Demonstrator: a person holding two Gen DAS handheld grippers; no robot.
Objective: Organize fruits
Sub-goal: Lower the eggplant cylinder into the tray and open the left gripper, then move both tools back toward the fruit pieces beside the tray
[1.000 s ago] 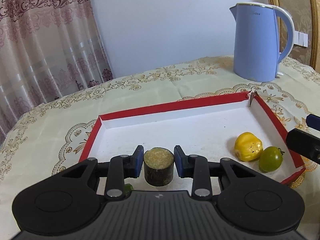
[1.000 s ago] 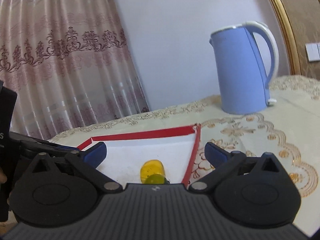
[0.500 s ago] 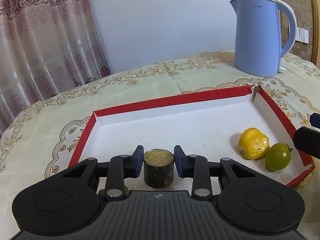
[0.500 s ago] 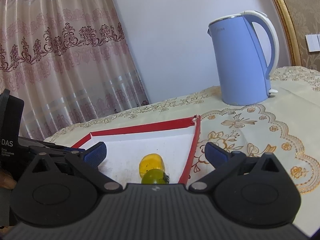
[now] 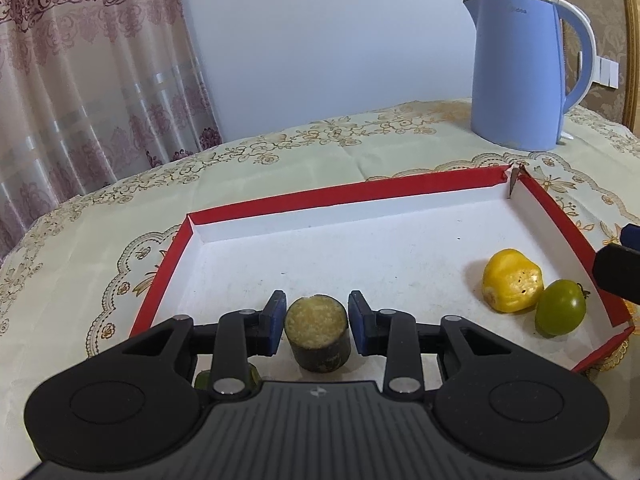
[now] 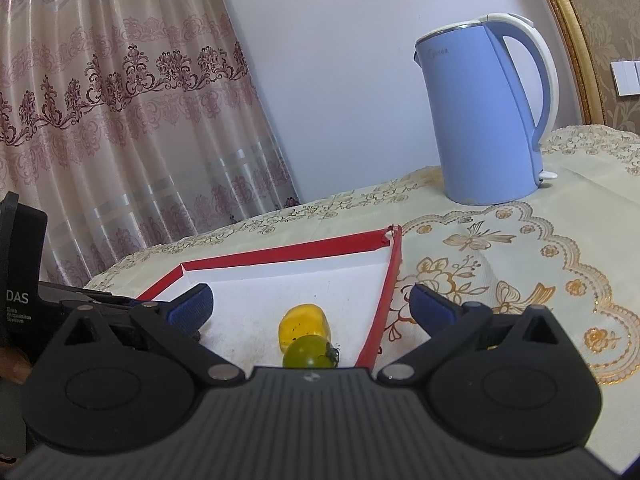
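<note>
Both grippers are seen over a red-edged white tray laid on a patterned tablecloth. At the lower centre of the left wrist view, the left gripper is placed around a short dark cylinder with a pale yellow cut top, which stands upright on the tray floor near its front edge. Its jaws are opening: narrow gaps are seen between the blue pads and the cylinder's sides, so the piece is no longer pressed. A green fruit is partly hidden beneath the left gripper's body at the lower left of that frame.

At the lower right of the tray, a yellow fruit and a green tomato are found touching each other, close to the right wall. In the right wrist view, the right gripper is held with its jaws spread wide and nothing between them; the same yellow fruit and tomato are seen just ahead, at the lower centre. A blue kettle stands on the cloth beyond the tray, at the upper right of both frames, and a curtain fills the left.
</note>
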